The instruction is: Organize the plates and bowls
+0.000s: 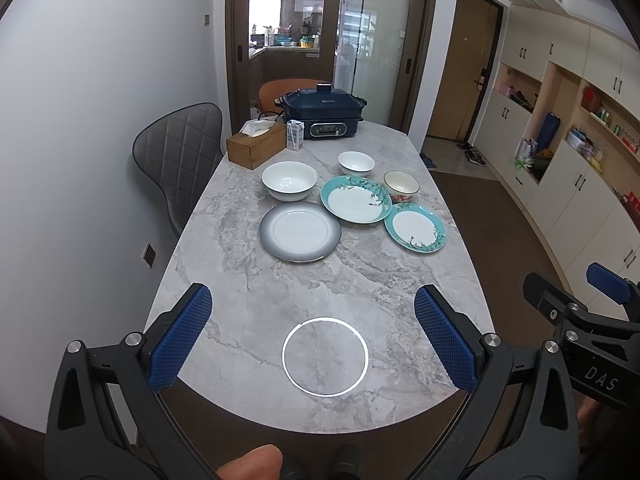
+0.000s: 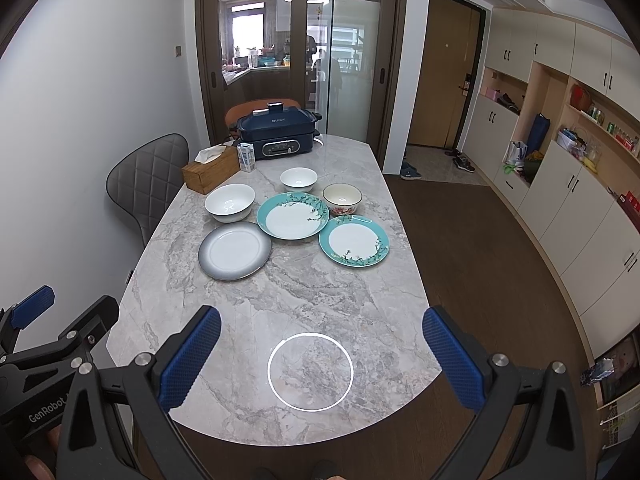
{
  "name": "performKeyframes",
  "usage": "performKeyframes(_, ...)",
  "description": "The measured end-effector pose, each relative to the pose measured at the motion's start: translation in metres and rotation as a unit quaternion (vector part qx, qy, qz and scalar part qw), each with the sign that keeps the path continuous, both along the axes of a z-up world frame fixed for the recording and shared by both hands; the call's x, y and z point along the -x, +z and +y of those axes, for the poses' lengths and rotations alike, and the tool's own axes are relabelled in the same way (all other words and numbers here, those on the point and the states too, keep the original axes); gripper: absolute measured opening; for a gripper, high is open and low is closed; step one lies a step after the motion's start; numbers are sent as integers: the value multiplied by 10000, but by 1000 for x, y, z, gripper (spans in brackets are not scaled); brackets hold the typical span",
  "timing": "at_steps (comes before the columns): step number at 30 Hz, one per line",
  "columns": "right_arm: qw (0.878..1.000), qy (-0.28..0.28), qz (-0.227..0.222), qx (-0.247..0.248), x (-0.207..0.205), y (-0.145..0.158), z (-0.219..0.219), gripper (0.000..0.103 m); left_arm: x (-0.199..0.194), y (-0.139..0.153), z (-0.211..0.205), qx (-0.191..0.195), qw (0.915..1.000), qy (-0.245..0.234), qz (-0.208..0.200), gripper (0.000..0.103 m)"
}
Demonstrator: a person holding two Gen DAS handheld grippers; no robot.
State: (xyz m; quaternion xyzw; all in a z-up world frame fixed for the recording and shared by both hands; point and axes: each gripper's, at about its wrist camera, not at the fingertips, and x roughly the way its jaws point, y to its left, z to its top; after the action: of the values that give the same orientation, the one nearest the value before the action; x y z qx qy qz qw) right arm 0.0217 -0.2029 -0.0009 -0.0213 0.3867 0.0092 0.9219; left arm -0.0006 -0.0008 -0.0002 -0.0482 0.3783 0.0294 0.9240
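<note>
1. Both tools hover over the near end of the grey marble oval table [image 1: 240, 280]: the left gripper [image 1: 314, 338] has its blue textured pads spread wide, with nothing between them.
2. Equally wide and empty, the right gripper [image 2: 322, 354] sits just right of the left one.
3. Readable writing: "DAS" on the right gripper's black body in the left view, "GenRobot" on the left gripper's body in the right view, and "BUICK" on the navy electric cooker [image 2: 276, 132] at the far end.
4. Mid-table, well beyond both tools, lie a grey-rimmed white plate [image 1: 300, 231], a large teal floral plate [image 1: 355, 199] and a smaller teal floral plate [image 1: 415, 228].
5. Behind them stand a large white bowl [image 1: 289, 181], a small white bowl [image 1: 356, 163] and a cream dark-rimmed bowl [image 1: 401, 186].
6. At far left, a wooden tissue box [image 1: 256, 145] stands beside a small carton [image 1: 295, 135].
</note>
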Motion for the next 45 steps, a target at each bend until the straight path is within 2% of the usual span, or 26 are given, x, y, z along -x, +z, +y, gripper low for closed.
performKeyframes(45, 10000, 0, 6, -13, 0, -4, -1, 103, 0, 0, 3, 22, 10000, -3, 8, 103)
